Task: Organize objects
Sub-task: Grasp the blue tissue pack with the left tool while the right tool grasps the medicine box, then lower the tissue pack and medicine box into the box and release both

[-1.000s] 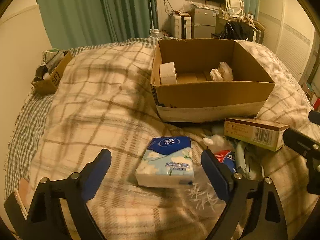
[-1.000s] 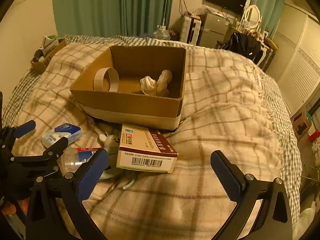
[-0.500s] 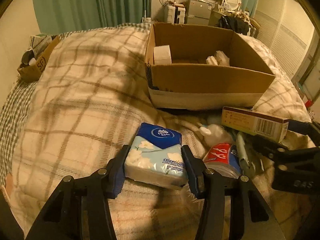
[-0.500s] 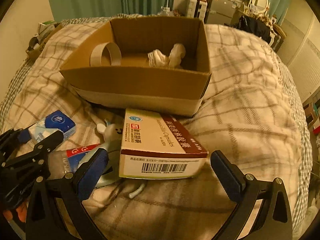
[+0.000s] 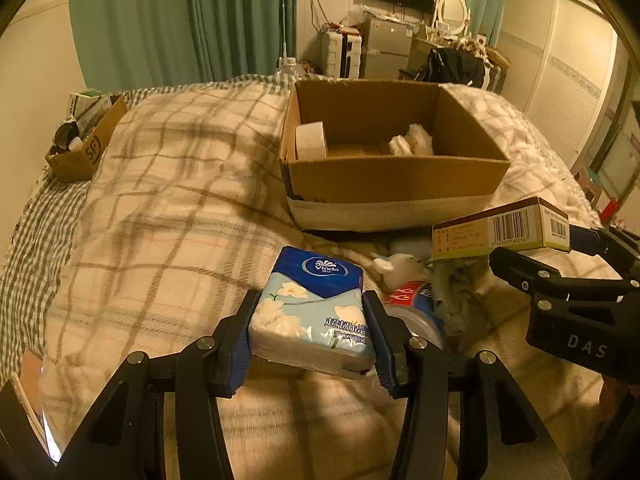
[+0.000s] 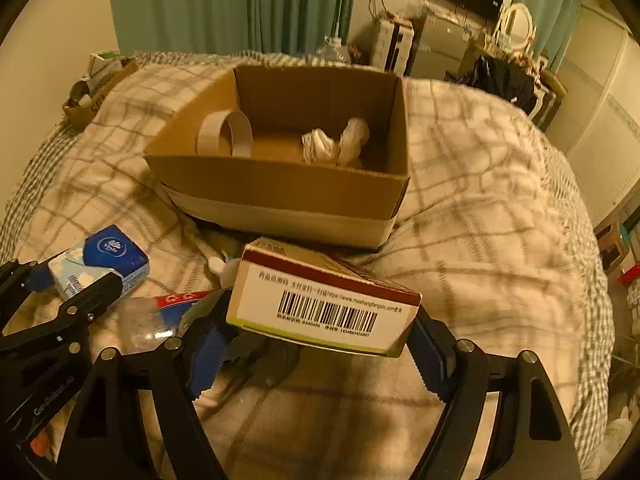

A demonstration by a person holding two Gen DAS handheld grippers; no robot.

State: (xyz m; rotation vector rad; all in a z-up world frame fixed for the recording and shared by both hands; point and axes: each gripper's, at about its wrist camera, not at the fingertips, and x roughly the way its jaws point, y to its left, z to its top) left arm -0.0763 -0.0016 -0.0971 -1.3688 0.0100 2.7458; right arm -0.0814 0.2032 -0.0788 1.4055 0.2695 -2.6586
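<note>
My left gripper (image 5: 310, 338) is shut on a blue and white tissue pack (image 5: 314, 312) and holds it just above the plaid blanket. It also shows in the right wrist view (image 6: 100, 264). My right gripper (image 6: 316, 340) is shut on a medicine box with a barcode (image 6: 324, 300), lifted and tilted; the box also shows in the left wrist view (image 5: 500, 232). An open cardboard box (image 5: 396, 184) sits ahead, holding a tape roll (image 6: 224, 134) and crumpled white items (image 6: 336, 144).
A red and white tube (image 5: 412, 304), a small white bottle (image 5: 394, 266) and other loose items lie on the blanket before the box. A small carton of items (image 5: 86, 144) sits at the bed's far left. Furniture stands beyond the bed.
Both grippers have closed: the left on the tissue pack, the right on the medicine box. Both objects have lifted off the blanket.
</note>
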